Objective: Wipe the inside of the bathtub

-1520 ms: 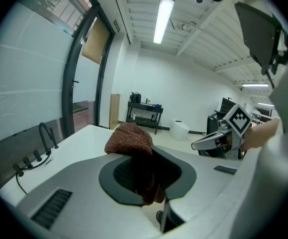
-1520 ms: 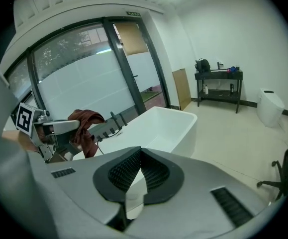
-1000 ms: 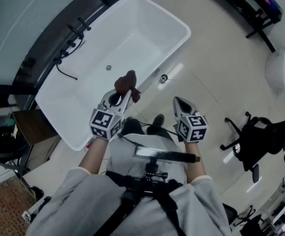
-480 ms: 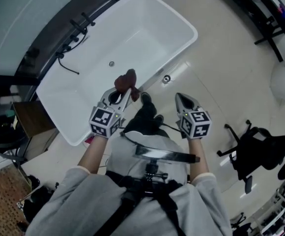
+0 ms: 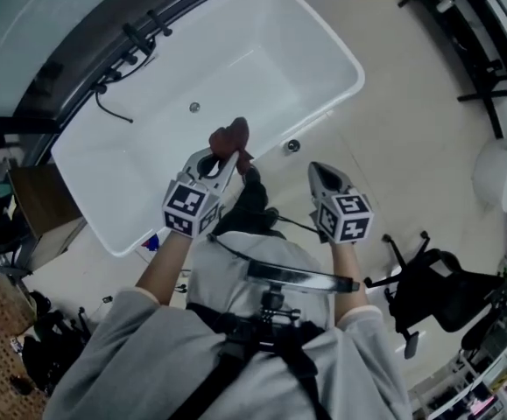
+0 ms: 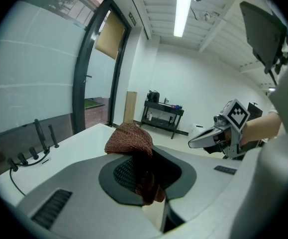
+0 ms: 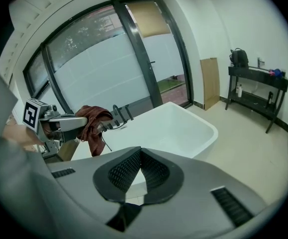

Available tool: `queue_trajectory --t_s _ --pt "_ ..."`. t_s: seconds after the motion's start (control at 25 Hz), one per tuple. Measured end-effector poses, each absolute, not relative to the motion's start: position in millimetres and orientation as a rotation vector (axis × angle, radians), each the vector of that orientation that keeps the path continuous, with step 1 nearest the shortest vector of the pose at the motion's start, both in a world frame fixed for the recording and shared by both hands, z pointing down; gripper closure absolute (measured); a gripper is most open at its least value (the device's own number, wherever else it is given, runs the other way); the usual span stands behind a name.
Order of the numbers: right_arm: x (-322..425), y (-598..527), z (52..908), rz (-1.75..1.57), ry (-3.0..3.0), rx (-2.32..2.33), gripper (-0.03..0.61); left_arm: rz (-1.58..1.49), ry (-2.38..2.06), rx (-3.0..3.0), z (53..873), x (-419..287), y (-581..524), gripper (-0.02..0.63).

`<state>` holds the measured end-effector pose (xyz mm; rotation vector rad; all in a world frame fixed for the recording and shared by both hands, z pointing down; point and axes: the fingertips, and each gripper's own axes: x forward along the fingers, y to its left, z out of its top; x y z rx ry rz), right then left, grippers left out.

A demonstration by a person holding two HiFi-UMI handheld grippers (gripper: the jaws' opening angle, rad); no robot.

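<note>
**Cloth in the left claw, at the tub's edge**

Left gripper (image 5: 221,159) is pinching a rust-red cloth (image 5: 229,136), the rag bunched over the jaw tips and dangling; it's held in the air over the near rim of the white bathtub (image 5: 345,55), centre of the frame; right gripper (image 5: 321,175) sits just to the right, over the floor, jaws pressed together on nothing.
</note>
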<state>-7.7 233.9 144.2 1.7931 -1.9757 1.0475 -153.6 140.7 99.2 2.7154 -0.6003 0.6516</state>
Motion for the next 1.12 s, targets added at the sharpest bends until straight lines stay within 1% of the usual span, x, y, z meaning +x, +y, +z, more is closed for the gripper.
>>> queue_trajectory --t_s 0.28,0.68,0.96,1.12 --pt "-2.8 167.3 149.0 1.004 -1.973 1.682 0.572 0.604 -0.625 2.651 113.0 -146.5 91.3 0.568" --pt "35.6 84.6 161.6 0.875 -1.931 1.642 0.572 0.612 -0.700 2.600 133.5 -147.0 44.2 0.568" --pt "58.6 31.7 174.8 0.812 -1.957 1.566 0.572 0.628 -0.787 2.558 144.9 -142.4 31.4 0.568" --pt "70.9 16.4 193.8 0.765 -1.993 1.425 0.572 0.668 -0.837 2.517 157.7 -131.2 30.0 0.568"
